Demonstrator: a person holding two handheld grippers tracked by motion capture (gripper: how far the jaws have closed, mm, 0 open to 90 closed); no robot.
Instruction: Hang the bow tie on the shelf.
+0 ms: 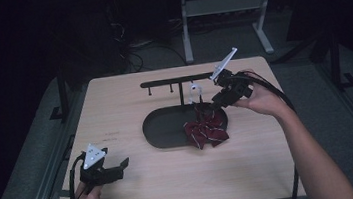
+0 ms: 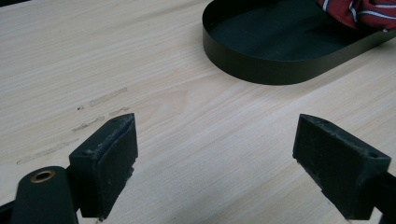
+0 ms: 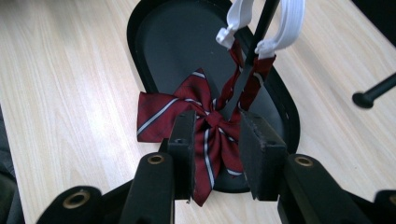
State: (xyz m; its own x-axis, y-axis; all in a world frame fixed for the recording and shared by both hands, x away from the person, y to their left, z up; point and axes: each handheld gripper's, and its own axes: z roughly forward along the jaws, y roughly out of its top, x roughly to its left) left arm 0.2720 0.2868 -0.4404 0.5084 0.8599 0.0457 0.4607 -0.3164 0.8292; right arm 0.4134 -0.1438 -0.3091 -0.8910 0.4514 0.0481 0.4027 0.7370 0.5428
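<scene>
A dark red bow tie (image 1: pixel 207 130) with thin white stripes lies at the right end of a black oval tray (image 1: pixel 152 132) and hangs over its rim. Its band runs up to a white plastic clip (image 1: pixel 194 91) looped around the stand's upright post (image 3: pixel 262 25). My right gripper (image 1: pixel 214 104) hovers just over the bow tie (image 3: pixel 159 116), its jaws partly apart on either side of the knot and not pressing it. My left gripper (image 1: pixel 121 167) rests open near the table's front left corner, nothing between its pads (image 2: pixel 116 154). The tray wall (image 2: pixel 261 70) and a bit of bow tie (image 2: pixel 359 11) lie ahead of it.
The tray is the base of a black stand with a horizontal bar (image 1: pixel 177 80) carrying short pegs. The wooden table (image 1: pixel 116 116) has faint marks near the left gripper. Beyond its far edge stand white desk legs (image 1: pixel 186 33) and cables on a dark floor.
</scene>
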